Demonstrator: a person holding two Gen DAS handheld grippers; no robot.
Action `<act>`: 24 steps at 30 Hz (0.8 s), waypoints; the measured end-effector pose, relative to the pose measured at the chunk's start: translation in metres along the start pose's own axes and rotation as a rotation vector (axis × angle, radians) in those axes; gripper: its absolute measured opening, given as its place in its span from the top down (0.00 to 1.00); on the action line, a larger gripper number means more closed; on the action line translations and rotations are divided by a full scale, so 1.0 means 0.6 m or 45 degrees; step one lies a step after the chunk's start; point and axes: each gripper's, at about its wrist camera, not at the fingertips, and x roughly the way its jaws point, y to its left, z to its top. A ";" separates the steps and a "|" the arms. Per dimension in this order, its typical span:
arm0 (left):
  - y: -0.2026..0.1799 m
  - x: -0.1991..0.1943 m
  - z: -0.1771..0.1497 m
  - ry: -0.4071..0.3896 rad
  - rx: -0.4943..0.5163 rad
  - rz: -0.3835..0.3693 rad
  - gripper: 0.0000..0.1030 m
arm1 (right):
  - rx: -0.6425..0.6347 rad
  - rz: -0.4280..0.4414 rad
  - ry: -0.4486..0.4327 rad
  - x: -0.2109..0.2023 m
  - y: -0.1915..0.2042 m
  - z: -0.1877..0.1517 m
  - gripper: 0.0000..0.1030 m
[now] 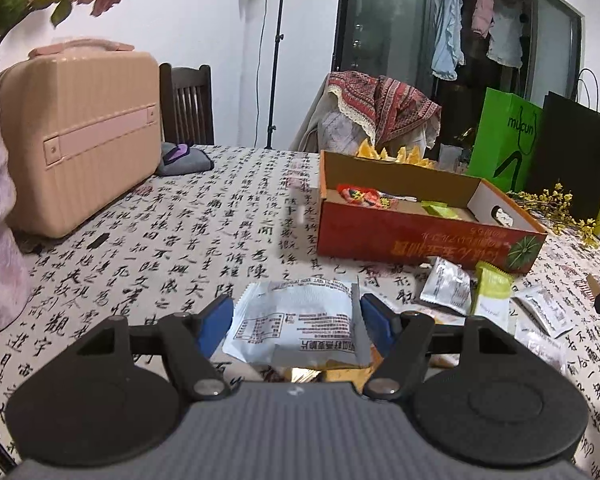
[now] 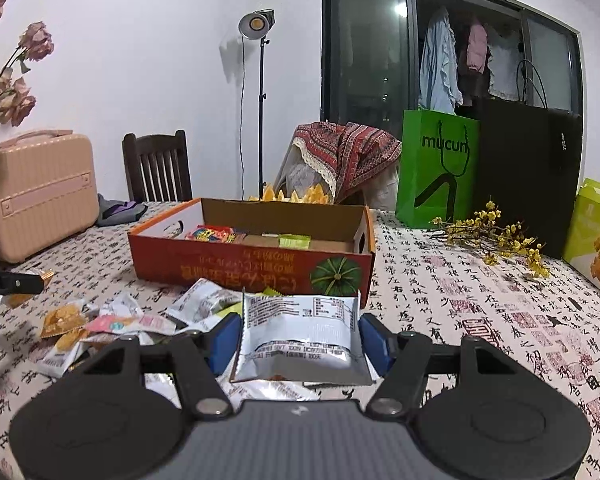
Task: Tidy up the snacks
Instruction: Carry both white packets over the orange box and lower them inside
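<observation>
Left wrist view
Left gripper (image 1: 296,322): I see my blue pads pressed on both side edges of a white snack packet (image 1: 296,326), jaws about halfway apart, packet clear of the tablecloth (image 1: 148,248).
Box (image 1: 420,240): red cardboard, at 1 o'clock from my gripper, open top, a red wrapper (image 1: 360,196) and a green wrapper (image 1: 440,210) inside.
Loose packets (image 1: 448,290): at 2 o'clock, just in front of the box.

Right wrist view
Right gripper (image 2: 298,338): my pads clamp a silver-white packet (image 2: 300,336) by its sides, jaws partly apart.
Box (image 2: 252,268): at 12 o'clock, just behind the packet.
Snack pile (image 2: 112,326): at 10 o'clock on the tablecloth (image 2: 480,312).
Left gripper finger (image 2: 12,282): black tip at 9 o'clock.
</observation>
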 end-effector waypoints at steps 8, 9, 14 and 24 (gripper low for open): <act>-0.032 0.009 0.027 -0.036 0.030 -0.046 0.31 | 0.021 -0.011 -0.035 0.014 -0.012 0.022 0.38; -0.036 0.011 0.031 -0.039 0.035 -0.052 0.31 | 0.024 -0.013 -0.041 0.016 -0.013 0.026 0.38; -0.065 0.023 0.055 -0.050 0.066 -0.089 0.31 | 0.031 -0.014 -0.073 0.028 -0.018 0.049 0.38; -0.127 0.064 0.118 -0.082 0.087 -0.144 0.31 | 0.056 -0.020 -0.120 0.075 -0.025 0.110 0.38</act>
